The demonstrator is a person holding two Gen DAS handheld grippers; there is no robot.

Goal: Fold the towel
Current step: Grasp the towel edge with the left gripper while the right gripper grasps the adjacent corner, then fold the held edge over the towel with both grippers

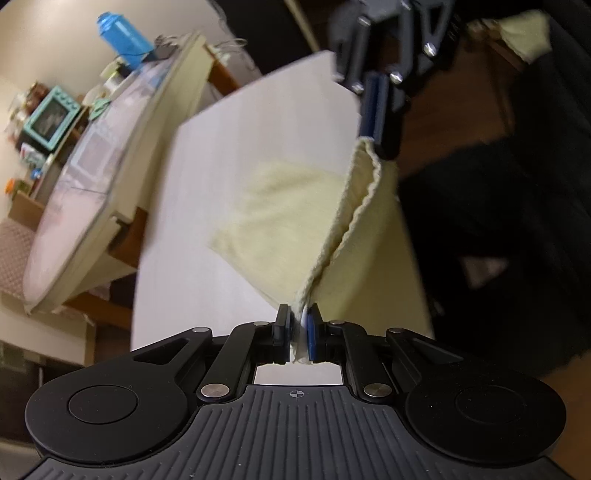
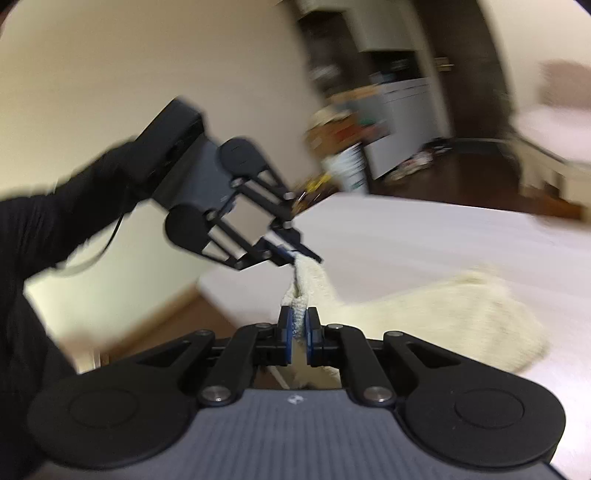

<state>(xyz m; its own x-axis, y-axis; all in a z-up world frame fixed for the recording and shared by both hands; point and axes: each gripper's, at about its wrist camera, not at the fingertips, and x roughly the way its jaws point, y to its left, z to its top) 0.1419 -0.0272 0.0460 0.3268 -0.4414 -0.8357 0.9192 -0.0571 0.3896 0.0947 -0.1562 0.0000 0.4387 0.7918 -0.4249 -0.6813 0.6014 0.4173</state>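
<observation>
Around the white table (image 1: 229, 184) the room is cluttered: in the upper left of the left wrist view a blue bottle (image 1: 122, 33) stands behind a long tilted cream board (image 1: 110, 147), with a small teal oven-like box (image 1: 51, 120) on shelves further left, and dark wooden floor (image 1: 461, 122) fills the upper right. In the right wrist view a white cabinet (image 2: 406, 122) and a blurred heap of boxes and tubs sit at the top centre, beyond the far edge of the table, and a black sleeve (image 2: 44, 229) reaches in from the left. None of this lies between the claws and the cloth. The pale yellow towel (image 1: 288, 206) has one edge lifted off the table, the rest trailing down onto the white surface in the middle of the frame. The left gripper (image 1: 298, 328), at the bottom centre of its own view, is clenched on one corner of that edge, cloth bunched between its blue pads. The right gripper (image 1: 380, 110), at the upper right of the same view, is clenched on the other corner, the hemmed edge running taut between the two. From the right wrist view the towel (image 2: 461, 314) spreads to the lower right, blurred, with the left gripper (image 2: 299, 254) just above the right gripper (image 2: 300, 328), both pinching it
</observation>
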